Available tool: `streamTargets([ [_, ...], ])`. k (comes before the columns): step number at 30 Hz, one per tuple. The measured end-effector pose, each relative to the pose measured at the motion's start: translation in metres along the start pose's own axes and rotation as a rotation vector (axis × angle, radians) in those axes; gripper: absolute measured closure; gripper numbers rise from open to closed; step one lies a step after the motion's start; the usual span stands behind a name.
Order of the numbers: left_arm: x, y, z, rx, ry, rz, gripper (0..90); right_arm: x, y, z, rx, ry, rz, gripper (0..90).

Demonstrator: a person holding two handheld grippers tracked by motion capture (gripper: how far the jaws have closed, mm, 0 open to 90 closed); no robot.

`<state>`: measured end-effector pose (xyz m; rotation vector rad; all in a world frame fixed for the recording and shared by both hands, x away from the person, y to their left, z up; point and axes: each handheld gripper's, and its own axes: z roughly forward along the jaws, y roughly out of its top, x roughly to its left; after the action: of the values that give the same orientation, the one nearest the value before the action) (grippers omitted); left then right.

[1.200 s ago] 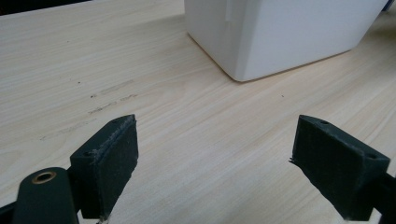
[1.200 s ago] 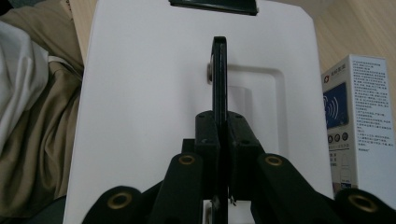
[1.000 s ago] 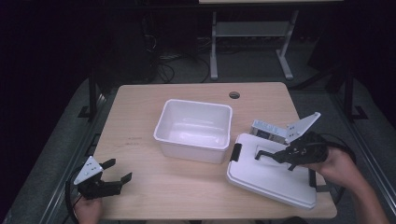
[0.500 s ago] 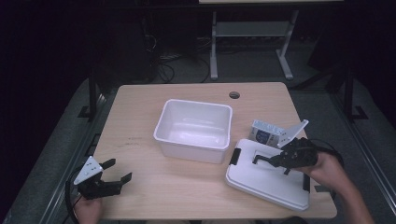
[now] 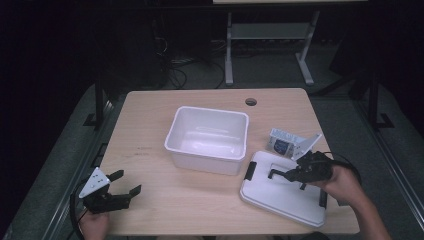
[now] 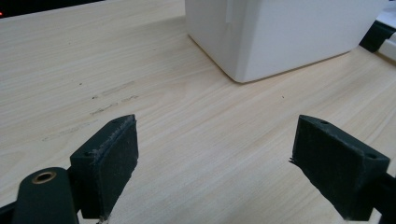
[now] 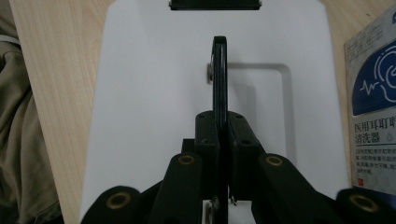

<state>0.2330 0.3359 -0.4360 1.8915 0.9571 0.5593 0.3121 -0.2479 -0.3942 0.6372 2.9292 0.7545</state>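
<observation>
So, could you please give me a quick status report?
Right gripper shut on the lid handle. Left gripper open, empty. Lid flat on the table beside the white bin. Nothing in between.

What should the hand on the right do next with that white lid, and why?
Probably let go and draw back: the right claw is shut on the lid's black handle, and the white lid appears to lie flat on the table beside the open bin. If it is meant for the bin, lift instead.

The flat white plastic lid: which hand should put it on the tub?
Right, probably. The right gripper is shut on the flat white plastic lid's black handle; the left gripper sits open, far away.
</observation>
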Motion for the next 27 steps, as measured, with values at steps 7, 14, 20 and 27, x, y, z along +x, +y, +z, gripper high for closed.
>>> streamTargets([
  [7, 0.000, 0.000, -0.001, -0.002, 0.001, 0.000, 13.7, -0.002, -0.002, 0.005, -0.005, 0.010, 0.012, 83.7],
  [14, 0.000, 0.000, -0.001, -0.003, 0.002, 0.003, 13.7, -0.001, -0.004, -0.001, -0.032, 0.014, 0.033, 73.4],
  [20, -0.001, 0.000, -0.001, -0.002, 0.002, 0.004, 13.7, 0.004, -0.004, -0.006, -0.023, 0.010, 0.038, 65.2],
  [27, -0.001, 0.000, -0.001, -0.004, 0.002, 0.002, 13.7, 0.012, -0.004, -0.012, -0.025, 0.008, 0.026, 64.3],
])
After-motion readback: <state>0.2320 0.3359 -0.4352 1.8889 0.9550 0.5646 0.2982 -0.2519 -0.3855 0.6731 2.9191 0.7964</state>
